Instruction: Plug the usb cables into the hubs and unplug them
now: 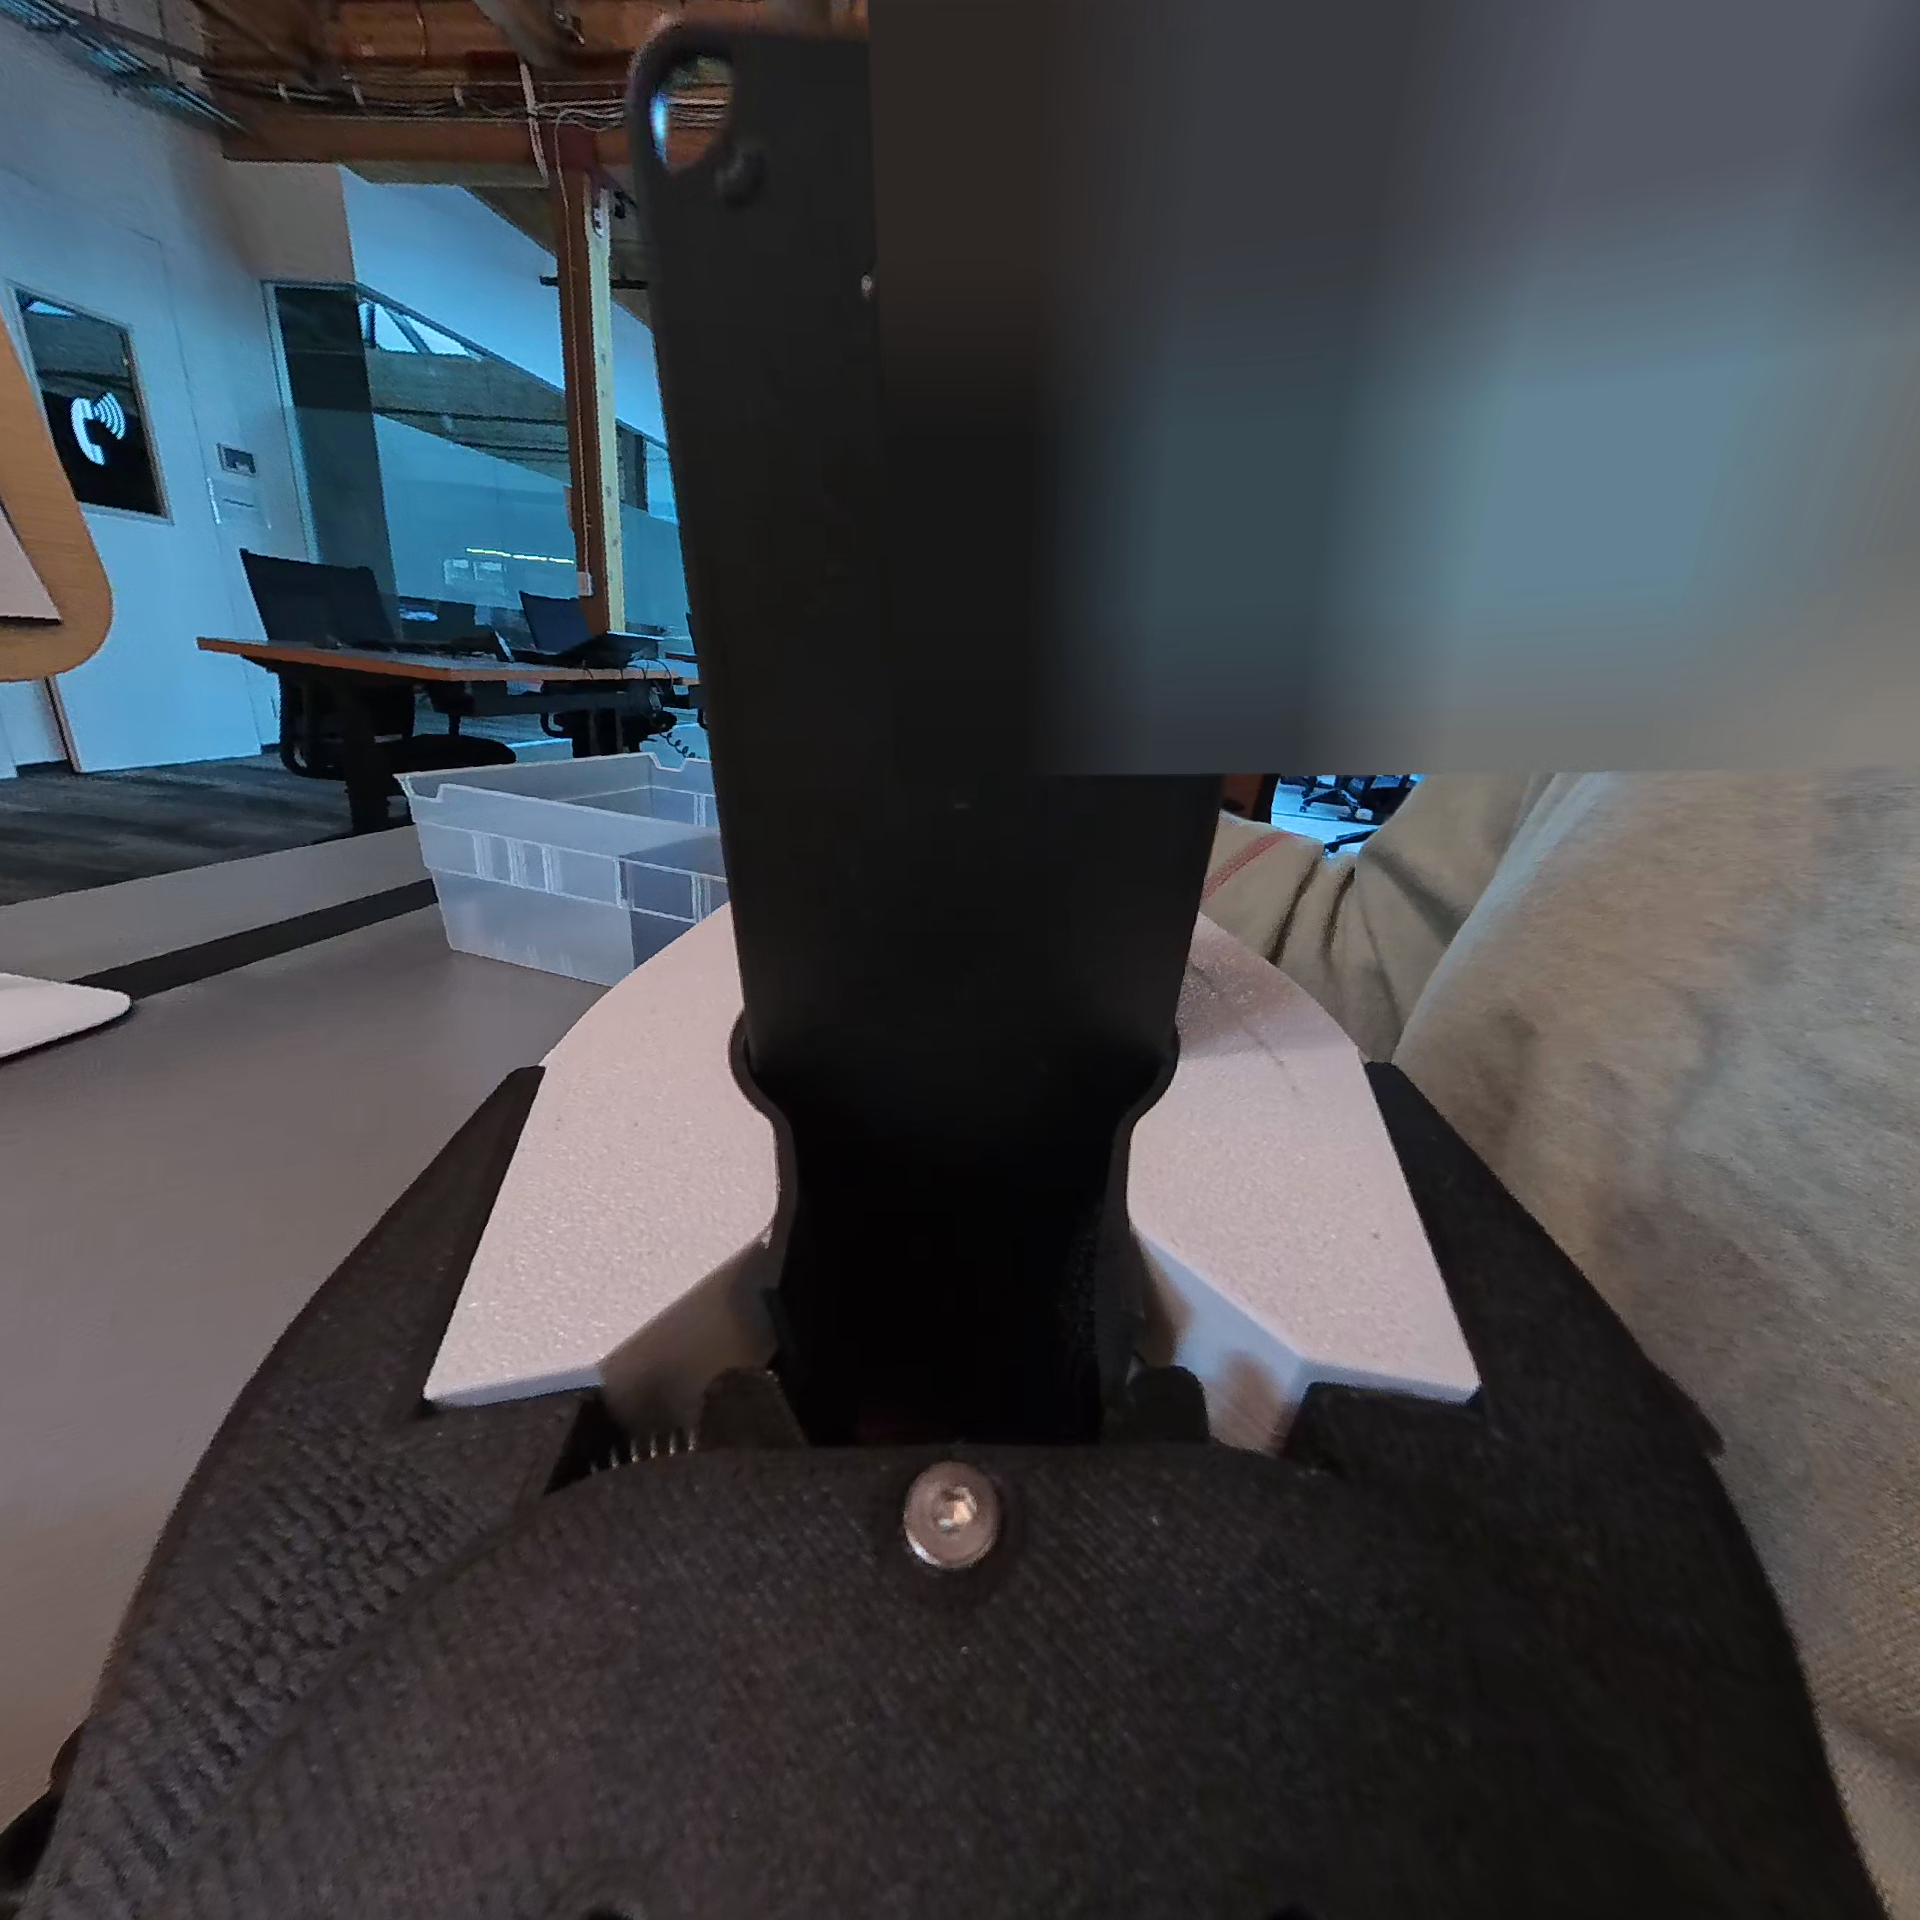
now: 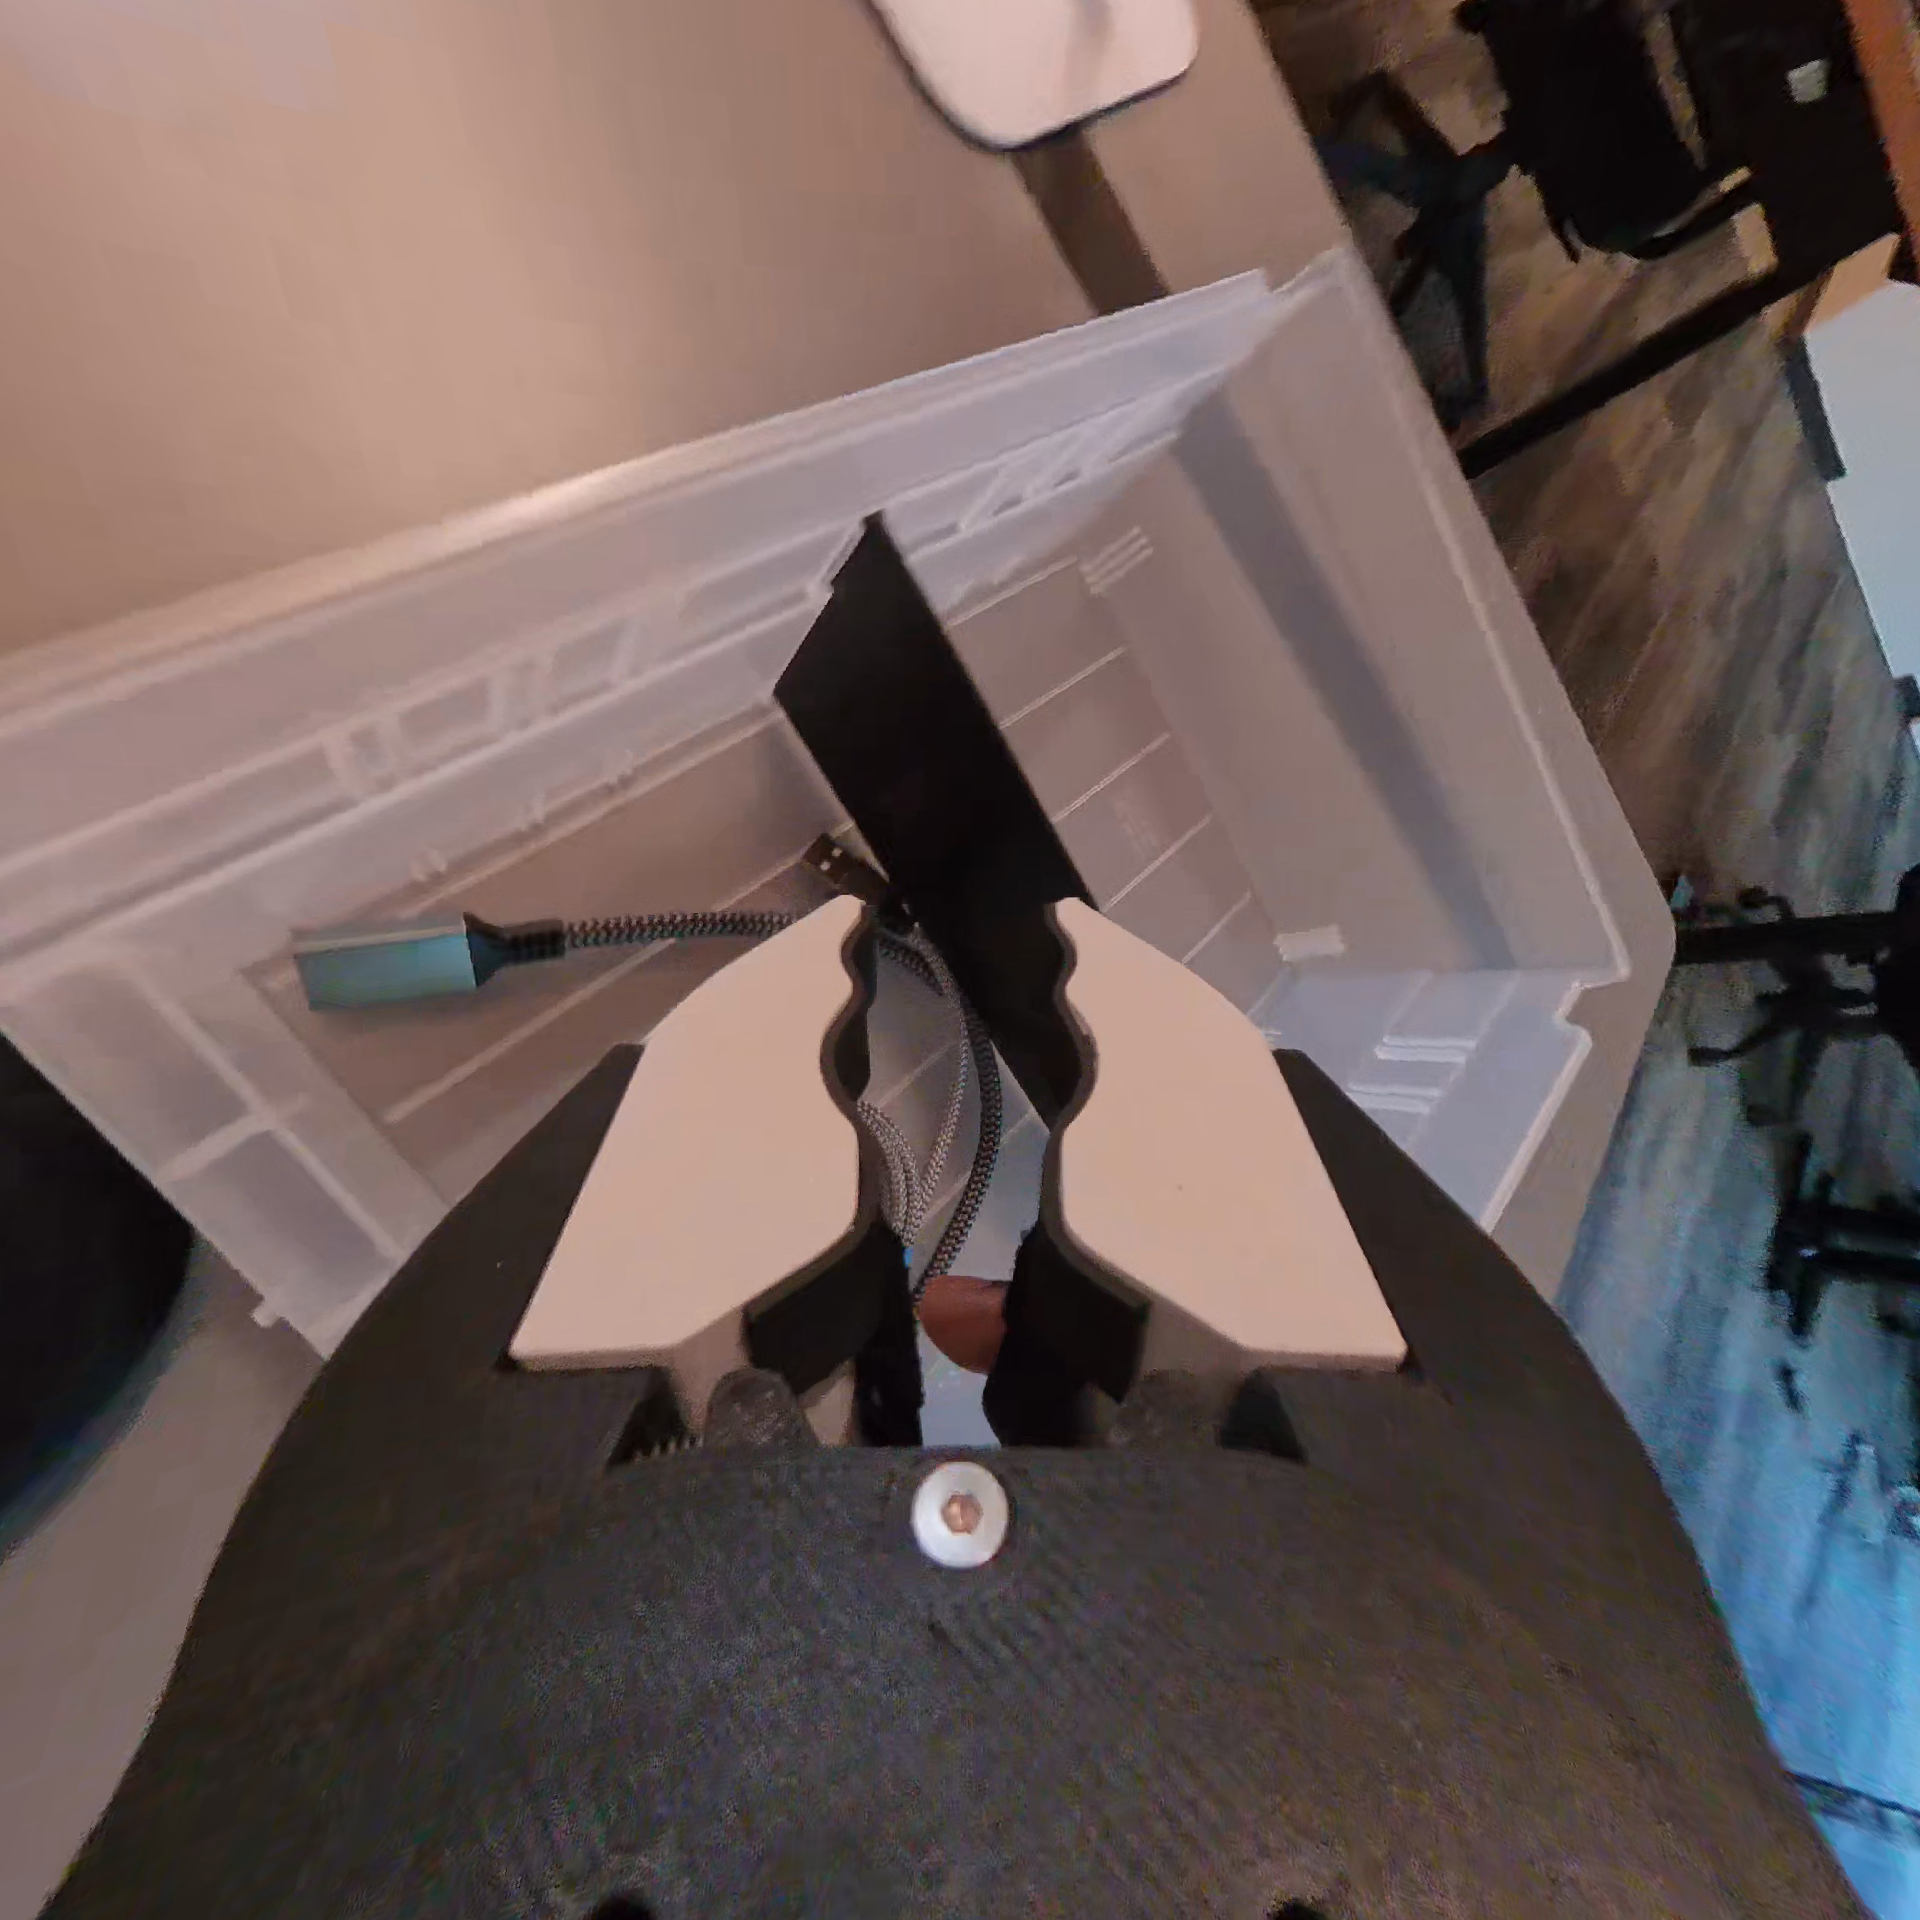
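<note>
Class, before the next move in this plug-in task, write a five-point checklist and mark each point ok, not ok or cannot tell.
1. Left claw holds the black hub: ok, both fingers press on it.
2. Right claw has a firm hold: cannot tell; a black slab and a braided cable sit between its fingers.
3. A free plug is in sight: ok, a bare metal USB plug shows beside the slab.
4. Port lined up with that plug: cannot tell, no port shows.
5. Grey-blue connector out of the way: ok, it lies in the clear bin.
</note>
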